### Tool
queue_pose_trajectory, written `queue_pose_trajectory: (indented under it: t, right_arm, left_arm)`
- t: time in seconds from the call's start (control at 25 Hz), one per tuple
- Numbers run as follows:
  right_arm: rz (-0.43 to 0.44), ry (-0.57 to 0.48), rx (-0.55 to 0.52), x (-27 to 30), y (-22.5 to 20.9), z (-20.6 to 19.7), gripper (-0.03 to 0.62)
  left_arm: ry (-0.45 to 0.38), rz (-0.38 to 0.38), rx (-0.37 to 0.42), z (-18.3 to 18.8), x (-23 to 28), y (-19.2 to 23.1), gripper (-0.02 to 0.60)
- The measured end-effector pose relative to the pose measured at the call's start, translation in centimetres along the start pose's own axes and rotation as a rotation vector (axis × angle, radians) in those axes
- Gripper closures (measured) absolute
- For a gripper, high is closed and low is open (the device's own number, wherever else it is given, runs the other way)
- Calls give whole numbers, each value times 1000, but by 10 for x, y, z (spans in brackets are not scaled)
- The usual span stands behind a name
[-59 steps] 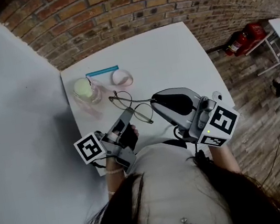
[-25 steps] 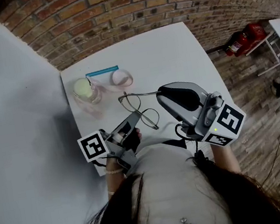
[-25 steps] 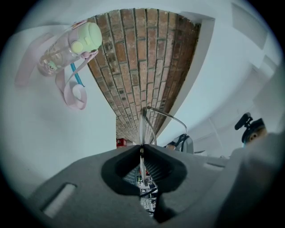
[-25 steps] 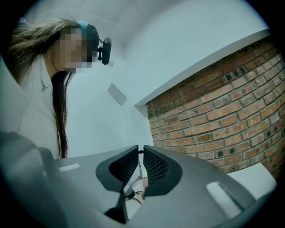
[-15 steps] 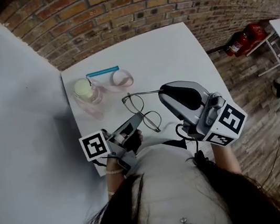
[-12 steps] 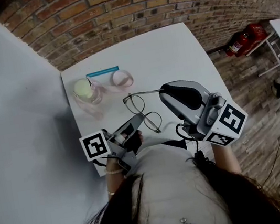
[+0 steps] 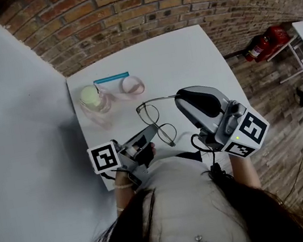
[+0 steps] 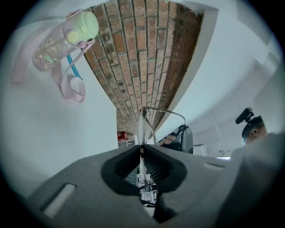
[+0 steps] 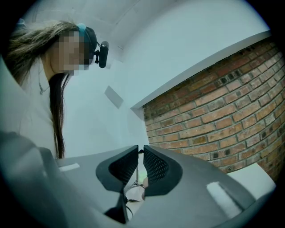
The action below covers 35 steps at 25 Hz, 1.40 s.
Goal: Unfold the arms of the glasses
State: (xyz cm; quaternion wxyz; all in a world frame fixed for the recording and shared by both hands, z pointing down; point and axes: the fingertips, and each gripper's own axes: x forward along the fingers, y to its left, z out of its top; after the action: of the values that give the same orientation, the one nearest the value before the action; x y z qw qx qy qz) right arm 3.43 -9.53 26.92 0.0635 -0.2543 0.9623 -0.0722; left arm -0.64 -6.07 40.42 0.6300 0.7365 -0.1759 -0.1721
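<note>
The big white square surface (image 7: 186, 54) sits in front of a brick wall. The grey left tongs (image 7: 152, 129) are clenched on the rim of the thin round metal glasses (image 7: 156, 123). In the left gripper view the glasses (image 8: 143, 127) stand on edge, pinched tight in the left tongs (image 8: 141, 147). The grey right tongs (image 7: 177, 97) are squeezed onto the end of one long thin arm of the glasses (image 7: 159, 99). In the right gripper view only a tiny slit shows in the right tongs (image 9: 140, 149), with a thin wire in it. The glasses are held over the near part of the surface, between the two tongs. A clear bottle with a pale green lid (image 7: 91, 97) lies well apart from them. I think this arm is being swung open and looks almost straight out. Next, the right tongs should let go gently, then find the other arm and open it slowly so the thin wire does not bend.
</note>
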Motion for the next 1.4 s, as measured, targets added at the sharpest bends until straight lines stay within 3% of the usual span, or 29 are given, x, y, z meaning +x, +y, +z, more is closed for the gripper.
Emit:
queue_pose_trajectory:
  t: [0.64, 1.4]
  right_arm:
    - [-24, -8, -3, -2, -6, 2, 549]
    - [5, -10, 12, -2, -2, 1, 549]
  left_arm:
    - [52, 9, -1, -9, 3, 4, 558]
    - [11, -4, -17, -2, 2, 3, 558]
